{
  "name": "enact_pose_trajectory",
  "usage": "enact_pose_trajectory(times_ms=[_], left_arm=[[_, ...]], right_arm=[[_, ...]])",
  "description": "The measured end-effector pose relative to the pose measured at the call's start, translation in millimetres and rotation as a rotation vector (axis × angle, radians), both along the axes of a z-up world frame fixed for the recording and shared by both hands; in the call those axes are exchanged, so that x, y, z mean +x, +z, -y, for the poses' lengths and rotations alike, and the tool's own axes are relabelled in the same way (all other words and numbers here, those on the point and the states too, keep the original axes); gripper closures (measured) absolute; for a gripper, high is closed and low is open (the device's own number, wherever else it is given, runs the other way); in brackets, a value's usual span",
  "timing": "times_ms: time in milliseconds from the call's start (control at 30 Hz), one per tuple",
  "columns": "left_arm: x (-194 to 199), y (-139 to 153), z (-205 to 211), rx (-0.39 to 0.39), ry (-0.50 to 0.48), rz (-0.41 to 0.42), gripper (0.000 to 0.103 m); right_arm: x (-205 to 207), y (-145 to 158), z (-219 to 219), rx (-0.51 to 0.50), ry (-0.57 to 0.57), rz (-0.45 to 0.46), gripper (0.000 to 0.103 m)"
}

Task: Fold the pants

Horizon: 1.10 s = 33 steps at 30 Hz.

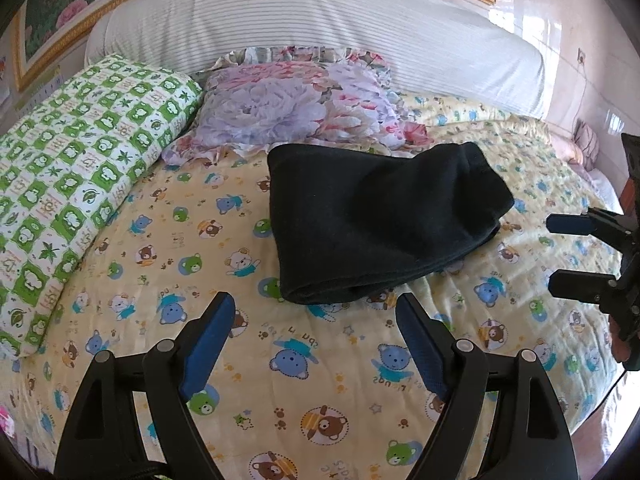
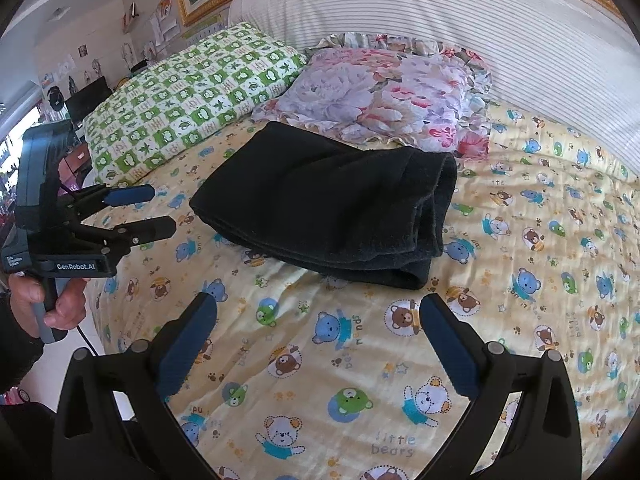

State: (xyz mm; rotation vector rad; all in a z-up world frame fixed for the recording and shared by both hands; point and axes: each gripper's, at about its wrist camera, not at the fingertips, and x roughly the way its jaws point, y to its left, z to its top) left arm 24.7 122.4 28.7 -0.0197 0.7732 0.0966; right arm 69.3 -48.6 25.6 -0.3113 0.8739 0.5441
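Black pants (image 1: pixel 372 220) lie folded into a compact stack on the yellow bear-print bedspread (image 1: pixel 304 392), just in front of the floral pillow. In the right wrist view the same black pants (image 2: pixel 328 208) show their layered edges facing right. My left gripper (image 1: pixel 316 304) hangs open a short way in front of the stack, holding nothing. The right gripper (image 2: pixel 318 306) is open too, empty, near the stack's front edge. Each gripper shows in the other's view: right gripper (image 1: pixel 554 254) at the right edge, left gripper (image 2: pixel 162 212) at the left, held by a hand (image 2: pixel 60 304).
A green-checked pillow (image 1: pixel 76 184) lies at the left and a floral pillow (image 1: pixel 288 108) behind the pants. A striped white headboard cushion (image 1: pixel 320 20) backs the bed. The bed edge and floor (image 2: pixel 56 356) are at the left of the right wrist view.
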Motion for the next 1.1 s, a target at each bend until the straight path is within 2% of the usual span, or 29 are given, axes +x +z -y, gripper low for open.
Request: enact_pose_trajectory(times_ms=[533,1100], left_arm=[[-1,-6,-3,0.079,0.061,-0.03,0.02],[4,-16,-12,0.074,0.092,-0.062,0.019]], right_arm=[[8,-17,-7,-0.053,0.018,0.012,0.002],[14,-29,-21,-0.113,0.088,0.013,0.002]])
